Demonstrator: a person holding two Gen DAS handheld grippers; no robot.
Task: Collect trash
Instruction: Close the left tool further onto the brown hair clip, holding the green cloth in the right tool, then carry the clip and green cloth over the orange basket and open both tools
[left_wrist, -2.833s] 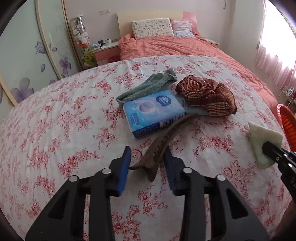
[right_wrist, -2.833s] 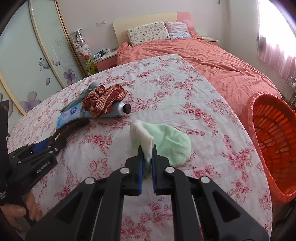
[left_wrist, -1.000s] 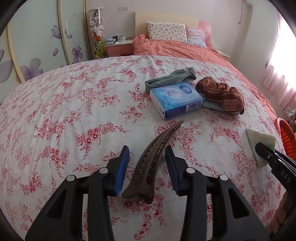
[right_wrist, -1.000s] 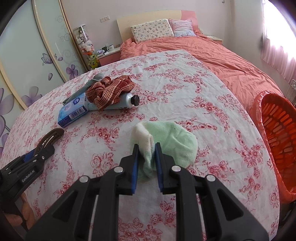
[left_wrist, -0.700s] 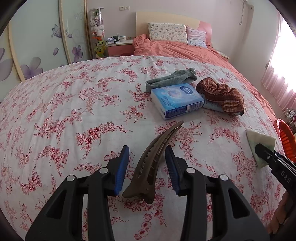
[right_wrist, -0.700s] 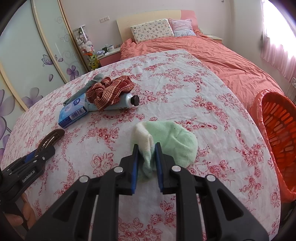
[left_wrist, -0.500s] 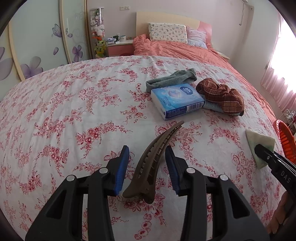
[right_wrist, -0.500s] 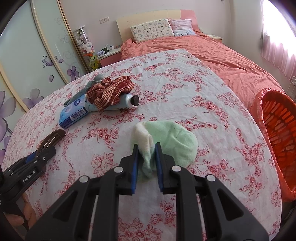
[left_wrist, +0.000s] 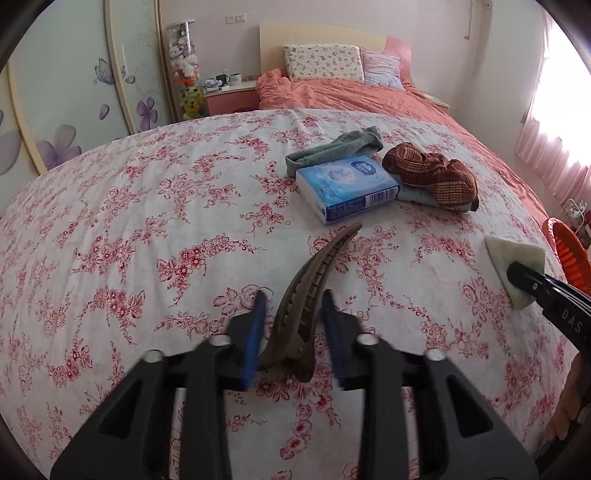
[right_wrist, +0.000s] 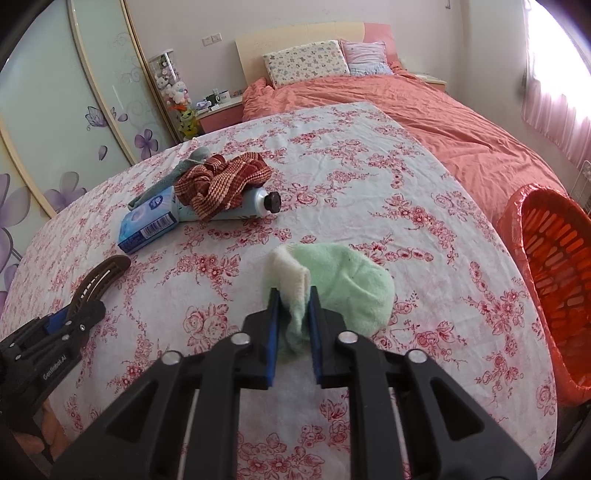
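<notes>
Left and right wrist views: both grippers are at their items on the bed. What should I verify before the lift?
1. Right gripper clamped on green sock: ok.
2. Left gripper gripping hair clip: not ok. Its jaws have just been closing with the clip between them, but sheet shows beside one pad.
3. Hair clip apart from tissue box: ok.
4. Orange basket mouth unobstructed: ok.

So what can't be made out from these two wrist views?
- Tube: label and rear end, hidden under the checked cloth in both views.
- Orange basket: its contents and far side, cut off by the right edge of the right wrist view.
- Left claw: whether its pads touch the hair clip.
- Green sock: its cuff end, hidden between the right claw pads.
</notes>
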